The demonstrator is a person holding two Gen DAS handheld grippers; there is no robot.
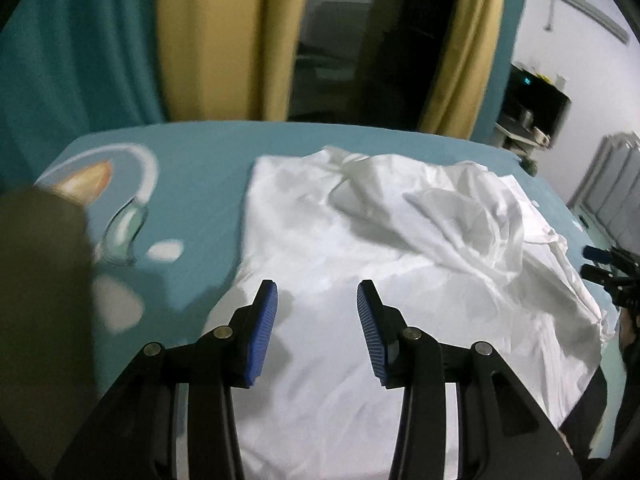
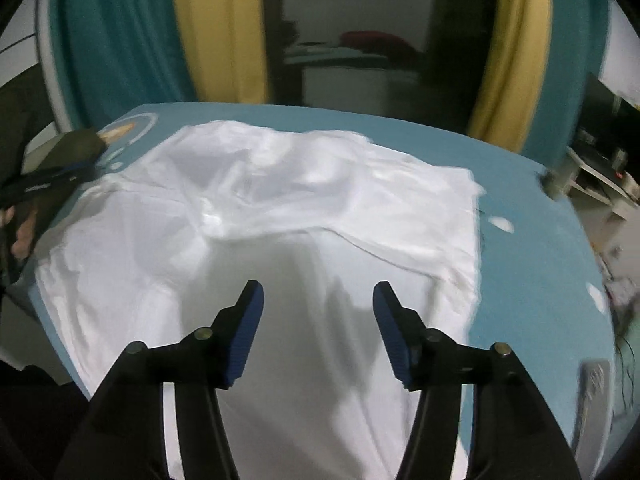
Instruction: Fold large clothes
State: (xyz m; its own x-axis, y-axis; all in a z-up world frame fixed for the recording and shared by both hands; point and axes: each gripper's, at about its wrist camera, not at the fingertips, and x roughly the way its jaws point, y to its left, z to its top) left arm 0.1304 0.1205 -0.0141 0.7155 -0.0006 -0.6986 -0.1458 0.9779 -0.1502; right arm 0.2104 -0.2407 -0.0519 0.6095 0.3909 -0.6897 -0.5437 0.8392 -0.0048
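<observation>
White garment (image 1: 360, 248) spread across the teal bed (image 1: 200, 152), rumpled and bunched toward the far edge, smoother along the near edge, one side running close to the bed's right edge in the right wrist view. Left tongs (image 1: 317, 294) parted, nothing between the blue pads (image 1: 264, 320), poised above the garment's near part. Right tongs (image 2: 318, 294) likewise parted and empty over smooth cloth. Yellow and teal curtains (image 1: 192, 40) behind the far edge.
</observation>
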